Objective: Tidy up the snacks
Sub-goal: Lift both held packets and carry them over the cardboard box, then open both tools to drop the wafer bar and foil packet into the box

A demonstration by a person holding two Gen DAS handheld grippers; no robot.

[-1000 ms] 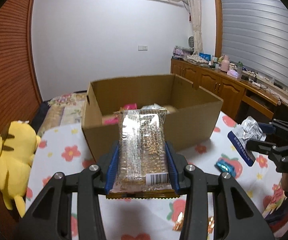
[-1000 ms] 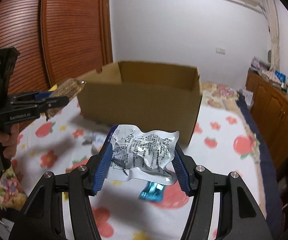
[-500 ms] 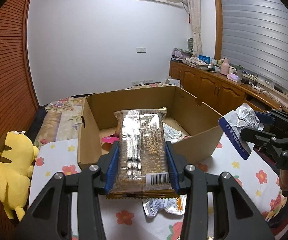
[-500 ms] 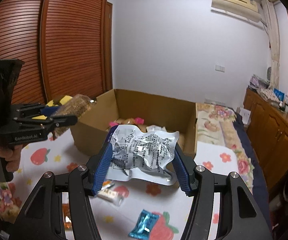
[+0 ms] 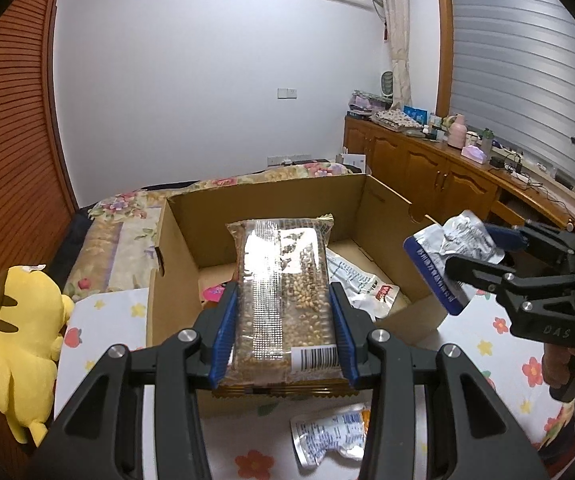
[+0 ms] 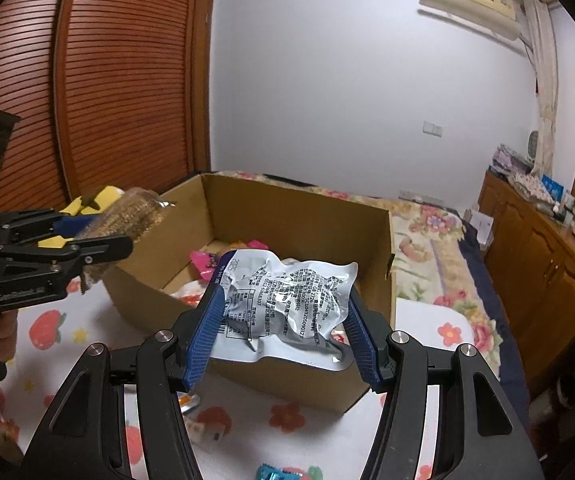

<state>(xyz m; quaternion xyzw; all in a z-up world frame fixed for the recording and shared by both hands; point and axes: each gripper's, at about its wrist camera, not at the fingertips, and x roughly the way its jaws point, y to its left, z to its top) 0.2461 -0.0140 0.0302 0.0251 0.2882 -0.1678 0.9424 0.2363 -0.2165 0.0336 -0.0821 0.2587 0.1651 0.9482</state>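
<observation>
Tools: 2 | L tool (image 5: 283, 320) grips 1 grain pack (image 5: 283, 288) | R tool (image 6: 283, 320) grips 1 foil pouch (image 6: 287, 300) | 1 box (image 6: 287, 376)

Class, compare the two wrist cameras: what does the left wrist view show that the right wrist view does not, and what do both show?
Only the left wrist view shows the yellow plush toy whole and a crumpled packet on the tablecloth.

Only the right wrist view shows a teal wrapped sweet.

Both show the open cardboard box, the left gripper clamping the grain bar packet, and the right gripper clamping the silver pouch.
</observation>
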